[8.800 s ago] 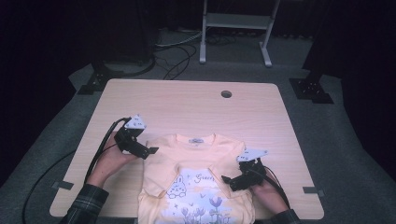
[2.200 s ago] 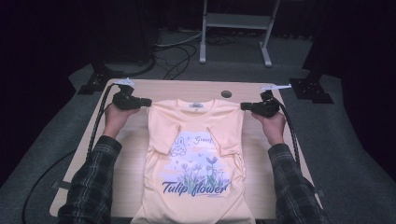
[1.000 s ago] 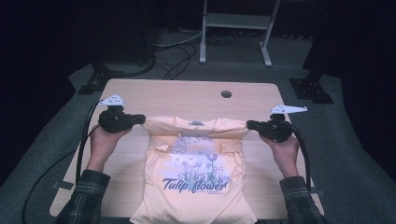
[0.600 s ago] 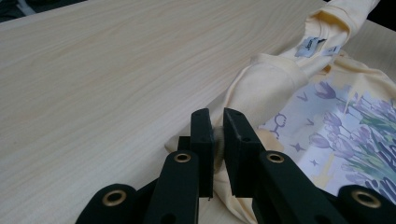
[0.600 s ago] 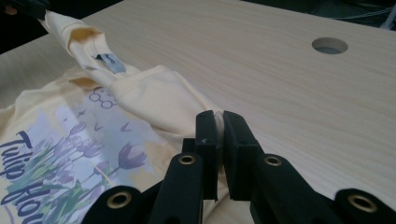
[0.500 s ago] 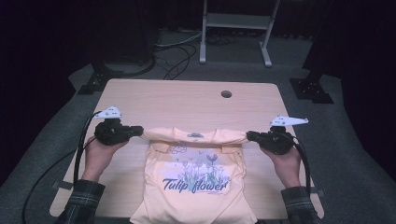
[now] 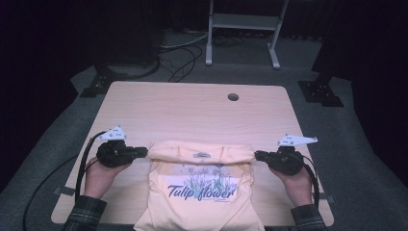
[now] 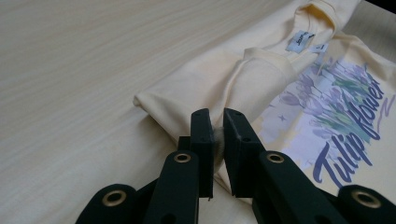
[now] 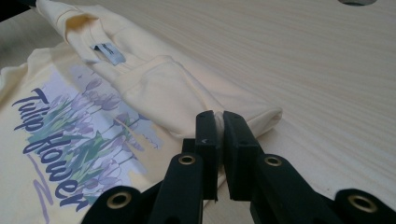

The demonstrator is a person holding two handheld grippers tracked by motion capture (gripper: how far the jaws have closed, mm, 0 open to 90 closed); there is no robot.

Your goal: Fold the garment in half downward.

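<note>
**Item: pale yellow T-shirt, part folded, gripped at both ends of the fold**

T-shirt [image 7: 199,185]: soft printed knit, "Tulip flower" motif face up. It lies on the near half of the table [image 7: 192,110], top edge turned toward the person, hem hanging off the near edge. Judged light, limp and prone to sag or bunch between grips; not fragile, not slippery. Best taken at the doubled fold corners, where the layers pinch together.

Left gripper [image 8: 215,133]: jaws nearly shut, pinching cloth at the fold's left end.

Right gripper [image 9: 218,128]: likewise, pinching the fold's right end.

Neck label [image 8: 299,41]: sits inside the collar, exposed.

Table: pale wood, cable hole [image 7: 233,96] at the far side.
</note>
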